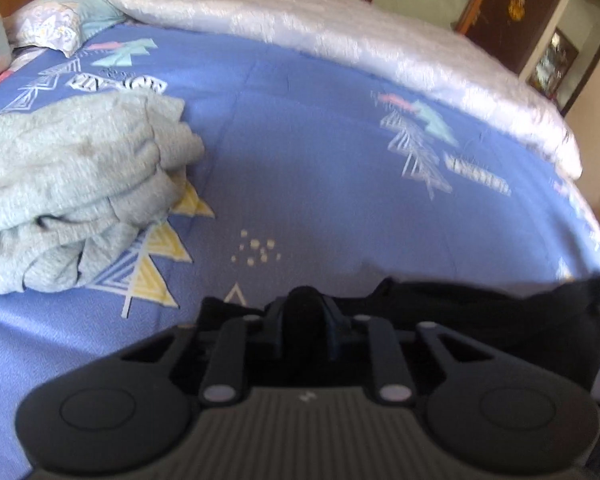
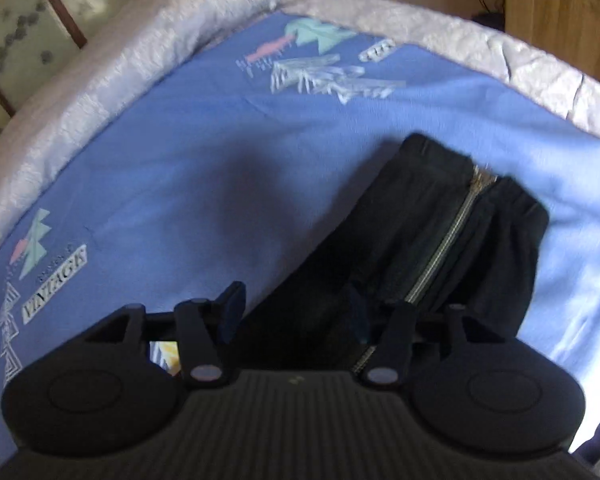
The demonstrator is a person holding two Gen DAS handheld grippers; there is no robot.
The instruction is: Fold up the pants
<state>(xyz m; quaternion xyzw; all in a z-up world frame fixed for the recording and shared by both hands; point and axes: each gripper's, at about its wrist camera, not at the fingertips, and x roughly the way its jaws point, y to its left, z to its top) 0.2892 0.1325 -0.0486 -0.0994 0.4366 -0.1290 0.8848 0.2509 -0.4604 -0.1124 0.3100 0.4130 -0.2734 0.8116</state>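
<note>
Black pants lie on the blue patterned bed sheet, waistband away from me, with an open silver zipper down the front. My right gripper is open just above the pants' near part, fingers apart on either side of the cloth. My left gripper is shut on a bunch of the black pants, which stretch off to the right along the bed.
A folded grey garment lies on the sheet at the left. A white quilt is rolled along the far bed edge. Pillows sit at the far left. A wooden cabinet stands beyond the bed.
</note>
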